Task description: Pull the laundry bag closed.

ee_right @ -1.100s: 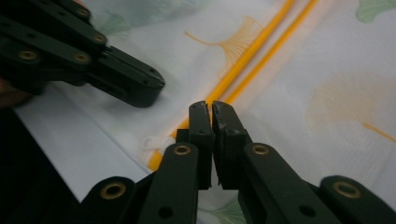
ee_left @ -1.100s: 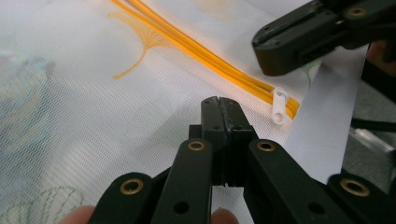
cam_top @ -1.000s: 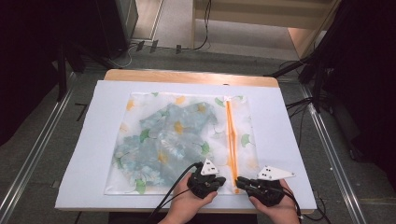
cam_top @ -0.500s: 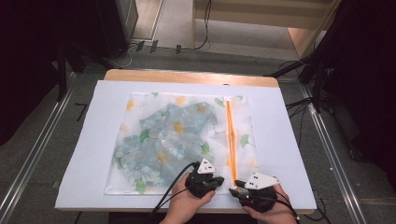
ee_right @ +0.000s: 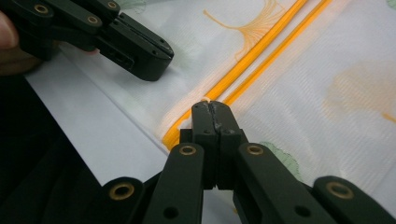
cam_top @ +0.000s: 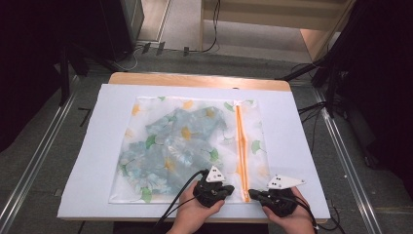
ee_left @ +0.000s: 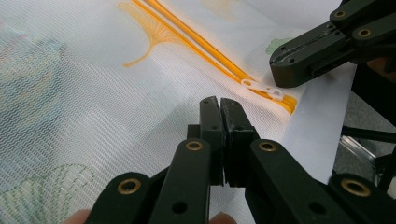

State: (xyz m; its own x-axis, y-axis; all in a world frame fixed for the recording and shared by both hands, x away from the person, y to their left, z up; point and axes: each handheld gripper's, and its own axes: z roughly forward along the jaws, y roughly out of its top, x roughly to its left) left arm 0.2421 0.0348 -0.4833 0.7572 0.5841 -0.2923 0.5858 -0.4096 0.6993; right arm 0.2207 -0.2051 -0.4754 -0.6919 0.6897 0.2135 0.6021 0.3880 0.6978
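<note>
My right gripper (ee_right: pixel 210 106) pinches the zipper pull (ee_left: pixel 262 88); left gripper (ee_left: pixel 220 103) clamps the mesh bag (cam_top: pixel 185 146) beside it. I judge: hold the fabric taut, draw along the orange zipper (cam_top: pixel 239 141).

**A:** From my seat, the mesh bag (cam_top: pixel 195 146) reads as white, printed with green and orange leaves.

**B:** I see the same, and the zipper (cam_top: pixel 240 146) down it is bright orange, with a white pull (ee_left: pixel 261 88).

**A:** The cloth inside (cam_top: pixel 170 151) shows pale blue-green with yellow and white flowers.

**B:** My left gripper (ee_left: pixel 220 105) and right gripper (ee_right: pixel 210 108) are both black with brass-coloured rivets. The table cover (cam_top: pixel 97 161) is white, over a light wood table (cam_top: pixel 195 79).
</note>
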